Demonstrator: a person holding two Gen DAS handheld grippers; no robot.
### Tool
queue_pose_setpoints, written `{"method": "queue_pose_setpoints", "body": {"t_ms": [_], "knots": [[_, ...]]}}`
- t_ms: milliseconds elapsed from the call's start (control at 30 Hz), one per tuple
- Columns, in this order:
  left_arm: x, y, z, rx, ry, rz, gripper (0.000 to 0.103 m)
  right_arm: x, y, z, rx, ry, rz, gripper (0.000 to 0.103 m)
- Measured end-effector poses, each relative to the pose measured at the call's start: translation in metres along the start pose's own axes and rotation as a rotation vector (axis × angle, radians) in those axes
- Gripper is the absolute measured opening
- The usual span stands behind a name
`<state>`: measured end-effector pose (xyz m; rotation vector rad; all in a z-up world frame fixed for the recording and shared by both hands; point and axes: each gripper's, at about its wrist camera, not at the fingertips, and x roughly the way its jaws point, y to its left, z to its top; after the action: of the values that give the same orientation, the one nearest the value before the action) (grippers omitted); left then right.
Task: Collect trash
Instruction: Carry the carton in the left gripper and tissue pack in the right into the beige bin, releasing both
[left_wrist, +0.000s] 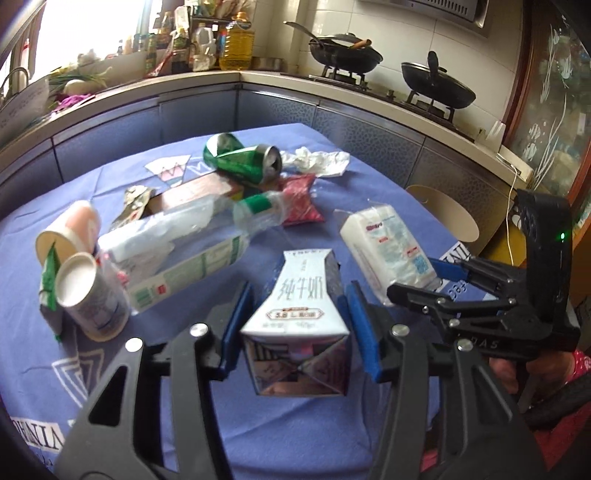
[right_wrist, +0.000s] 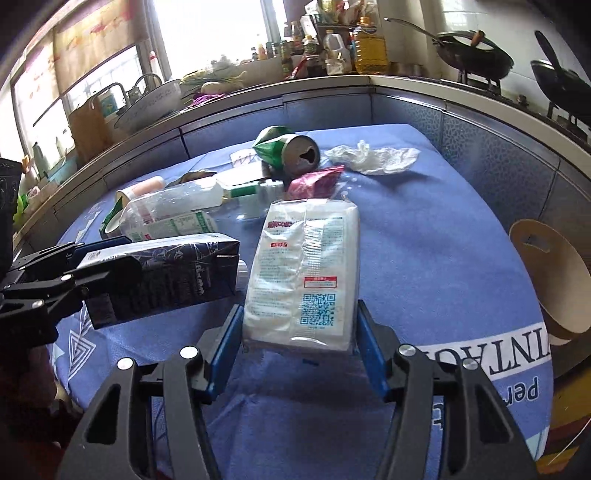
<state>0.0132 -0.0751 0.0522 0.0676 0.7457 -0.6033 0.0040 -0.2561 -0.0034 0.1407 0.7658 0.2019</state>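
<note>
A milk carton (left_wrist: 295, 314) is clamped between the left gripper (left_wrist: 295, 314) pads, lifted above the blue tablecloth (left_wrist: 229, 424). A white tissue pack (right_wrist: 303, 273) is gripped between the right gripper (right_wrist: 299, 332) pads.

Black hand-held gripper (left_wrist: 295, 325) — blue pads, silver screws.

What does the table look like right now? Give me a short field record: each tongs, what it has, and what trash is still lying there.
left tongs: closed on the milk carton, carton lifted off the cloth
right tongs: closed on the white tissue pack
still on table: crushed green can, crumpled white tissue, red wrapper, clear plastic bottle, two paper cups
surface: blue tablecloth
beside table: brown paper bin, to the right
</note>
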Motion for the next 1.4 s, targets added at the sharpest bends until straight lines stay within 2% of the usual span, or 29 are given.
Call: {"method": "queue_pose_setpoints", "body": {"t_ms": [333, 567, 800, 1033, 1300, 1400], "knots": [[0.043, -0.072, 0.064, 0.142, 0.012, -0.085, 0.049, -0.032, -0.076, 0.002, 0.156, -0.115, -0.041, 0.058], [0.088, -0.128, 0.119, 0.209, 0.016, -0.155, 0.049, -0.056, -0.143, 0.002, 0.238, -0.211, -0.162, 0.058], [0.153, -0.196, 0.165, 0.25, 0.038, -0.257, 0.049, -0.066, -0.225, -0.009, 0.376, -0.215, -0.281, 0.059], [0.22, -0.239, 0.177, 0.253, 0.122, -0.328, 0.049, -0.053, -0.269, -0.016, 0.427, -0.18, -0.348, 0.06], [0.269, -0.252, 0.168, 0.248, 0.188, -0.313, 0.049, -0.027, -0.281, -0.019, 0.429, -0.125, -0.366, 0.061], [0.28, -0.254, 0.165, 0.251, 0.211, -0.303, 0.049, -0.024, -0.282, -0.018, 0.431, -0.139, -0.356, 0.067]]}}
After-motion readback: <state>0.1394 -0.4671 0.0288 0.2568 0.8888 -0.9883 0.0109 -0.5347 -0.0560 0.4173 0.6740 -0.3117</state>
